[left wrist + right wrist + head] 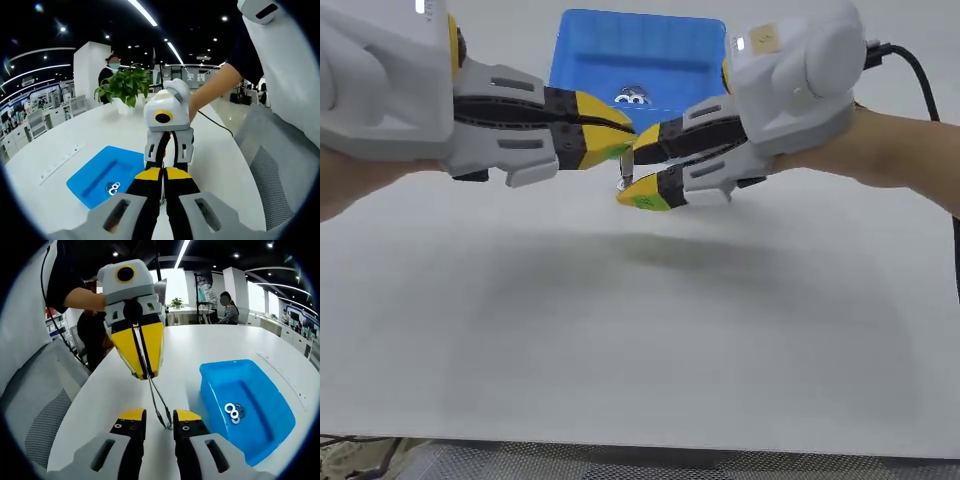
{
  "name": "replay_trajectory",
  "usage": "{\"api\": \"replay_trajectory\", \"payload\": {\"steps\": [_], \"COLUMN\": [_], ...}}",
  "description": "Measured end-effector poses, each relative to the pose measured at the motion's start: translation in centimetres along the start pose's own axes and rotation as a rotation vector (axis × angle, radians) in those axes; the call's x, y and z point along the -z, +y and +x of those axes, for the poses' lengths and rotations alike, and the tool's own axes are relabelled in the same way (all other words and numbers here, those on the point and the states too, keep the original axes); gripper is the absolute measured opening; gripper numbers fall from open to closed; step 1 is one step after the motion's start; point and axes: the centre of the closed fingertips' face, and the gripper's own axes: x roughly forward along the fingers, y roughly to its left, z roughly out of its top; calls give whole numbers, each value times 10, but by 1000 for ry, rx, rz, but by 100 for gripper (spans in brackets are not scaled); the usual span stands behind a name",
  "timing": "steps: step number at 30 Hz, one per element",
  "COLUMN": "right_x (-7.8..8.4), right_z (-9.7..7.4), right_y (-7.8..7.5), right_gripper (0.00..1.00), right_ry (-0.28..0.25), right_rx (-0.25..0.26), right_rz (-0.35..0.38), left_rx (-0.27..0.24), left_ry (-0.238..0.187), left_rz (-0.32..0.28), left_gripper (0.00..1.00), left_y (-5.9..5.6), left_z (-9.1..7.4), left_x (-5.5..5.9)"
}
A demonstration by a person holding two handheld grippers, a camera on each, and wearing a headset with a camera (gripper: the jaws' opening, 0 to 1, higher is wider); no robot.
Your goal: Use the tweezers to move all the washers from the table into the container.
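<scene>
Tweezers [158, 402] are pinched near their upper end by the left gripper [623, 137]. Its jaws are pressed together on them, so the thin legs hang down and forward toward the table [640, 350]. We read the right gripper [638, 168] as the working one. Its jaws stand apart, one on either side of the legs low down, without visibly touching them, as though placed to squeeze the tips closed once a washer sits between them. Both grippers meet just in front of the blue container [580, 50] and are held above the table, not resting on it. That would keep the drop-off short. The washers [632, 98] lie in a small cluster on the container floor, near its front wall. From that we judge the transfer to be well along; whether any washer is left on the table we cannot tell.
</scene>
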Motion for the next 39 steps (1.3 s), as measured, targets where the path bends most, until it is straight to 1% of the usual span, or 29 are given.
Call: {"api": "replay_trajectory", "payload": {"steps": [2,5,6,7,8,9,12,16,18,19,22,23,24,25,27,29,32,34,37,38,39], "right_x": [1,1,2,2,2,2,3,3,2,2,1,1,0,0,-1,-2,-2,-5,-10,-14,-16], "right_z": [0,0,-1,-1,-1,-2,-2,-1,-1,-1,-1,0,0,1,2,2,2,1,-3,-5,-6], "right_y": [-1,-2,-2,-2,-2,-1,0,0,0,0,-1,1,2,2,3,3,4,5,5,5,6], "right_gripper": [17,15,15,13,13,12,12,11,10,10,9,9,9,9,9,9,9,9,9,9,9], "right_ry": [14,21,32,36,38,41,51,61,64,64,63,60,57,57,59,60,67,62,52,46,43], "right_rx": [3,10,15,17,19,17,20,26,31,33,39,31,32,33,37,38,42,49,61,68,69], "right_rz": [-17,-36,-59,-65,-70,-70,-93,-107,-109,-106,-104,-101,-97,-96,-108,-112,-123,-126,-127,-130,-132], "left_rx": [3,5,4,5,20,10,18,15,14,12,-8,-27,-30,-18,-14,-8,-37,-45,-58,-66,-104], "left_ry": [2,8,10,12,18,16,22,26,30,31,38,44,51,56,53,41,32,18,17,16,-10], "left_rz": [1,14,17,16,15,22,28,31,35,37,48,67,74,65,61,58,83,82,82,78,52], "left_gripper": [4,4,4,4,4,4,4,4,5,5,5,6,6,6,10,14,21,23,26,30,34], "left_y": [0,-1,-1,-1,-4,-2,-3,0,-4,-4,-1,3,4,1,0,-3,-2,-3,-6,-7,-6], "left_z": [1,2,2,2,3,3,5,6,8,8,6,5,4,3,2,0,-2,-4,-8,-10,-14], "left_x": [0,0,0,1,1,0,1,2,-1,-1,0,0,1,2,2,-2,-6,-11,-15,-16,-20]}}
